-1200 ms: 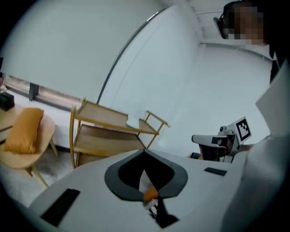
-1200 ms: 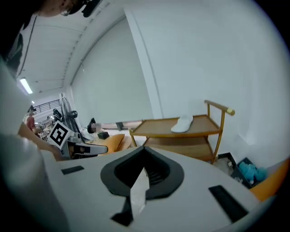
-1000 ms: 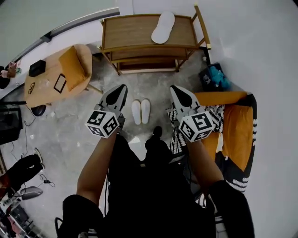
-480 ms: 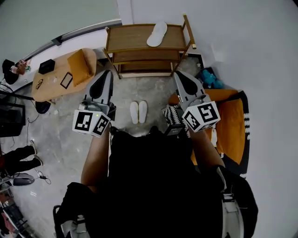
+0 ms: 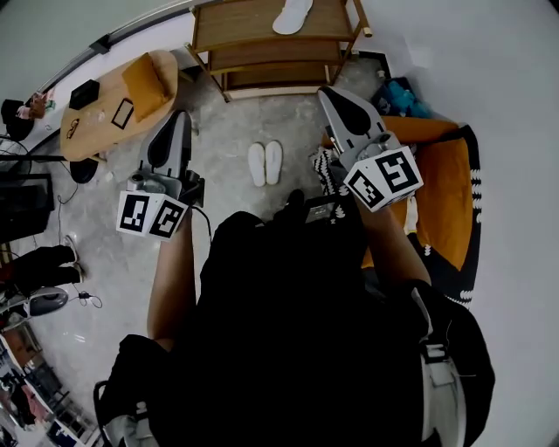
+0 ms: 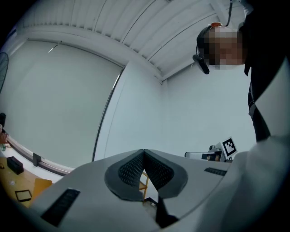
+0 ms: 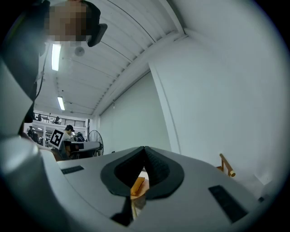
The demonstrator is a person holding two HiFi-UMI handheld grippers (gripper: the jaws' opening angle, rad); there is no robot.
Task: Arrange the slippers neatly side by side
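Observation:
Two white slippers (image 5: 265, 162) lie side by side on the grey floor, toes toward the wooden shelf. Another white slipper (image 5: 292, 16) rests on top of that shelf (image 5: 262, 44). My left gripper (image 5: 174, 131) is raised to the left of the pair, shut and empty. My right gripper (image 5: 335, 103) is raised to the right of the pair, shut too, with nothing in it. Both gripper views point up at walls and ceiling; the left gripper (image 6: 144, 152) and the right gripper (image 7: 145, 148) show their jaws touching at the tips.
An oval wooden table (image 5: 109, 109) with an orange cushion (image 5: 144, 85) stands at the left. An orange and black-white patterned mat (image 5: 441, 201) lies at the right, with a blue bag (image 5: 403, 96) near the wall. A person's legs (image 5: 39, 266) show at the far left.
Both grippers have lifted and spread apart, and the head view has pulled back from the floor. The pair of slippers on the floor has not moved.

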